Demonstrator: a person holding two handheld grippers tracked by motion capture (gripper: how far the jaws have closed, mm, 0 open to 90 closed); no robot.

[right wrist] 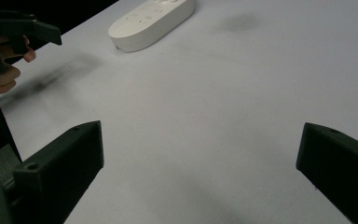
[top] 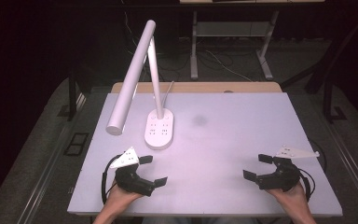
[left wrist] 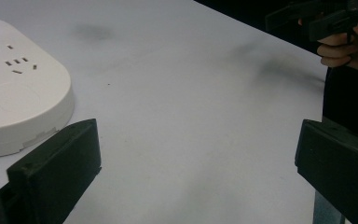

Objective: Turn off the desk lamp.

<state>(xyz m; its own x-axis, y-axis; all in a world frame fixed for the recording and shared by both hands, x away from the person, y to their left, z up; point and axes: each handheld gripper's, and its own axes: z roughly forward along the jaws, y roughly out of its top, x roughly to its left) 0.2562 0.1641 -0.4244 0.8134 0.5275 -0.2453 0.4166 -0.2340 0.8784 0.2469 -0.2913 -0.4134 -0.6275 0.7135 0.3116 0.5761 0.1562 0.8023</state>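
A white desk lamp stands on the table; its oval base (top: 159, 128) carries socket slots and its long tube head (top: 129, 79) slants toward the front left. The base (left wrist: 14, 102) lies just left of my left gripper's jaws, and it (right wrist: 151, 21) lies far ahead in the right gripper view. My left gripper (top: 153, 170) rests near the front left edge, open and empty, jaws pointing right. My right gripper (top: 257, 166) sits at the front right, open and empty, jaws pointing left. Each gripper faces the other across bare tabletop.
The white tabletop (top: 223, 135) has a faint dark smudge (top: 199, 121) right of the lamp base. A lamp cable (top: 168, 91) runs off the back edge. Beyond the table are dark floor and another table's legs (top: 194, 51).
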